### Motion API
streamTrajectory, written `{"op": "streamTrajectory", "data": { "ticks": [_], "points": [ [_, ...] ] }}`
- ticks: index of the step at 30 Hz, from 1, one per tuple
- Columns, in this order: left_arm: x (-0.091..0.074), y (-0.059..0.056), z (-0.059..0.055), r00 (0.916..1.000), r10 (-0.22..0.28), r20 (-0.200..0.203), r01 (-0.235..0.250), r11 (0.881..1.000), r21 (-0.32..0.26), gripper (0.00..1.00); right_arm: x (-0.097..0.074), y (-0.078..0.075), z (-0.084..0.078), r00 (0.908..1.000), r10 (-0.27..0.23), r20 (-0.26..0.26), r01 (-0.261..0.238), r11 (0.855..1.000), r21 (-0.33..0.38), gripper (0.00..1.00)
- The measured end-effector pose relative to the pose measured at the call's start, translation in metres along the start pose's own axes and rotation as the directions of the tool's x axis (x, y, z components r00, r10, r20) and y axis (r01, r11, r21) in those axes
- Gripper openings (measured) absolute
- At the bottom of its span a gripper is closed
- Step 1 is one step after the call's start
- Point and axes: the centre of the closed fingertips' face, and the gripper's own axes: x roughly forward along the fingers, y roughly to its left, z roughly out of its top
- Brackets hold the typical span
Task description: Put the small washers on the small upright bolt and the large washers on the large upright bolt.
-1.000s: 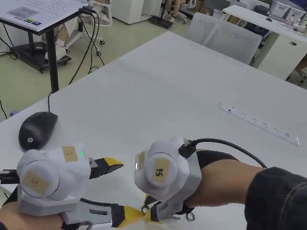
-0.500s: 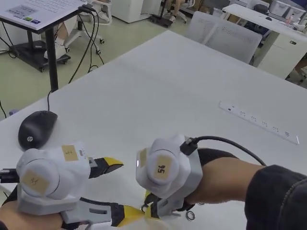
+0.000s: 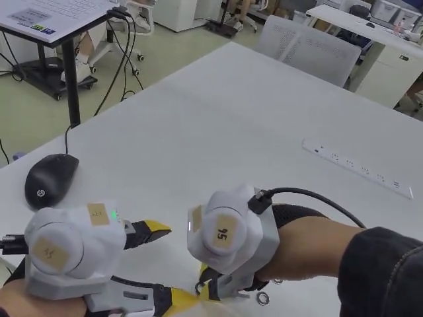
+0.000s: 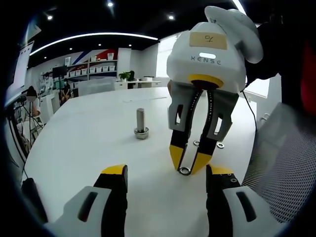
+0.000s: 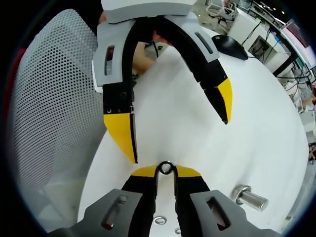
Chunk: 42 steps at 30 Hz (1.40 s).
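My right gripper (image 5: 166,173) is shut on a small metal washer (image 5: 166,169), held on edge between its yellow tips. Seen from the left gripper view, the right gripper (image 4: 186,165) points down with the washer (image 4: 185,171) just above the white table. My left gripper (image 4: 167,170) stands open right in front of it, jaws wide apart on either side. An upright bolt (image 4: 141,121) with a ring at its foot stands further back on the table; the bolt (image 5: 249,198) also lies at the lower right. In the head view both grippers (image 3: 206,288) (image 3: 168,264) sit at the table's near edge.
Loose washers (image 4: 219,145) (image 5: 159,220) (image 3: 263,298) lie on the table beside the right gripper. A black mouse (image 3: 49,177) rests at the left edge and a white power strip (image 3: 357,168) at the right. A grey mesh chair (image 3: 310,49) stands beyond the far end.
The right gripper has risen very slightly with the washer still in it. The left gripper has barely shifted and stays open.
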Motion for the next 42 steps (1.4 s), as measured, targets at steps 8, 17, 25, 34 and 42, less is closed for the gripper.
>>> {"op": "streamTrajectory", "data": {
  "ticks": [8,17,25,34,42],
  "points": [
    [0.000,-0.001,0.000,1.0000,-0.006,-0.004,0.006,1.000,0.001,0.64,0.000,-0.001,-0.001,1.0000,0.007,-0.002,-0.007,1.000,0.017,0.14],
    [0.004,-0.005,0.003,0.9997,-0.021,-0.007,0.021,1.000,0.008,0.64,-0.007,-0.003,-0.008,1.0000,0.002,-0.004,-0.002,0.999,0.041,0.14],
    [0.007,-0.007,0.005,0.9995,-0.031,-0.009,0.031,0.999,0.017,0.64,-0.013,-0.005,-0.013,1.0000,-0.006,-0.003,0.006,0.998,0.062,0.14],
    [0.013,-0.010,0.008,0.9987,-0.050,-0.011,0.050,0.998,0.027,0.64,-0.023,-0.005,-0.021,0.9999,-0.010,-0.002,0.010,0.995,0.096,0.14],
    [0.018,-0.013,0.012,0.9974,-0.072,-0.008,0.072,0.997,0.038,0.65,-0.034,-0.007,-0.029,0.9997,-0.026,0.001,0.026,0.990,0.135,0.13]
  ]
}}
